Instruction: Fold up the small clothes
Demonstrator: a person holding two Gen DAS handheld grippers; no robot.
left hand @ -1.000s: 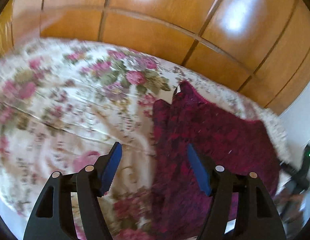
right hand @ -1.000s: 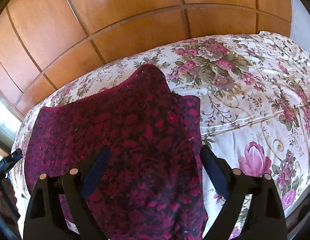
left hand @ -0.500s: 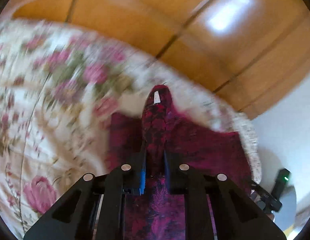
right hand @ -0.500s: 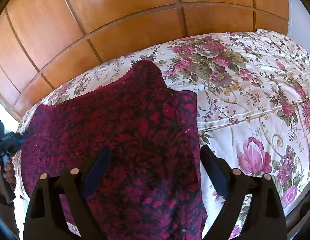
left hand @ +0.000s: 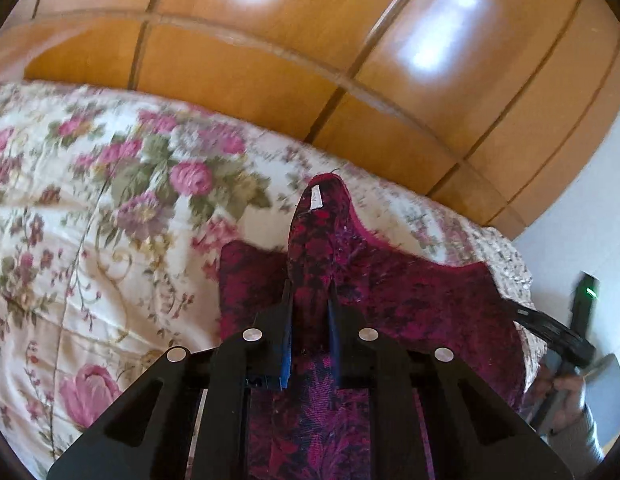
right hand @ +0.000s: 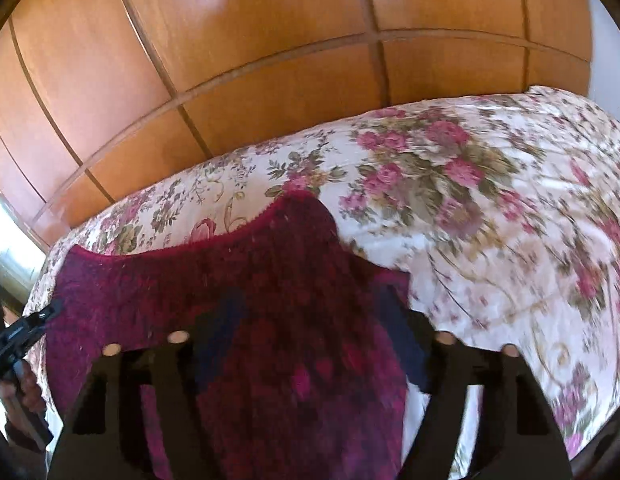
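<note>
A dark red patterned garment (left hand: pixel 410 296) lies spread on a bed covered by a cream bedspread (left hand: pixel 90 208) printed with pink roses and green leaves. The left tongs (left hand: pixel 310 300) are closed on a raised fold of this garment: their two black fingers (left hand: pixel 287 320) press in from either side, and the pinched cloth stands up between them as a narrow ridge running away from the tongs. At the far tip of that ridge a small white label (left hand: pixel 316 197) shows. The rest of the garment stretches flat to the right of the left tongs, towards the bed's edge, where the other black handheld tool and the hand holding it appear, blurred. In the right wrist view, the right tongs (right hand: pixel 310 320) are held wide open above the same garment (right hand: pixel 238 280), which fills the space between and ahead of their fingers (right hand: pixel 406 336); this view is blurred, so whether the fingers touch the cloth cannot be told. The garment's curved upper edge lies just beyond the right tongs, with flowered bedspread (right hand: pixel 490 200) to their right. Glossy wooden wardrobe panels (left hand: pixel 310 60) rise behind the bed in both views.
</note>
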